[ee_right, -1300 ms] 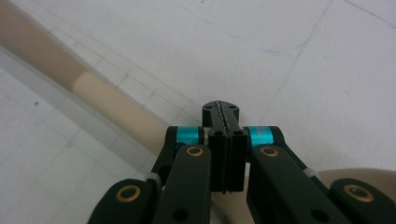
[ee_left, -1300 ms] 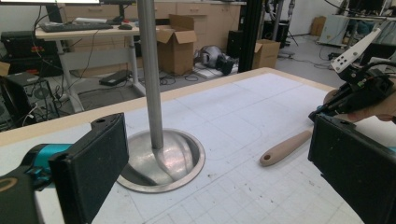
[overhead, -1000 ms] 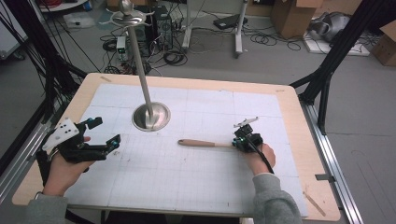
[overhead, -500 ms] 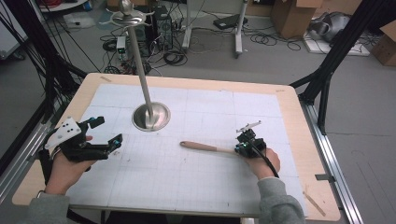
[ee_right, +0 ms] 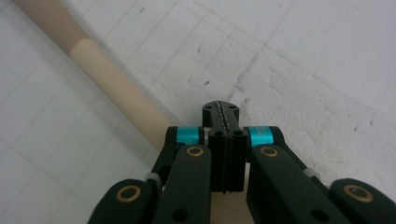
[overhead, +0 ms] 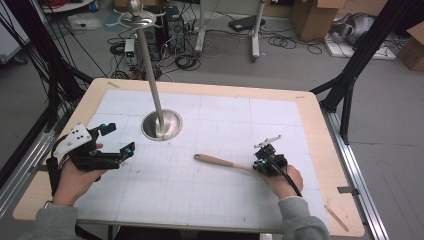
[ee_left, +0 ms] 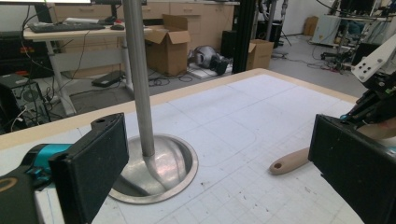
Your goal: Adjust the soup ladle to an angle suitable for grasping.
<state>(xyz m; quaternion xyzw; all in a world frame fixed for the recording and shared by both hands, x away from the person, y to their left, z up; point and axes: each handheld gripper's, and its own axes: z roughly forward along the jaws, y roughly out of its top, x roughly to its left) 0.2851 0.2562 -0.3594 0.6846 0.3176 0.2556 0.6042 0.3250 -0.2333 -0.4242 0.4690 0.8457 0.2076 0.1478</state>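
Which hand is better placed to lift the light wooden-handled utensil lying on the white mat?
Right. The right gripper is shut on the wooden-handled utensil's end; the left gripper stands open, apart from it, near the round steel stand base.

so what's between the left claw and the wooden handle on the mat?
Nothing: in the high view the stretch of gridded mat between the open left claw and the wooden handle is bare. The metal stand sits farther back.

Lab workspace, cardboard boxes (overhead: 310,17), floor cables (overhead: 295,40), desks (ee_left: 70,32)
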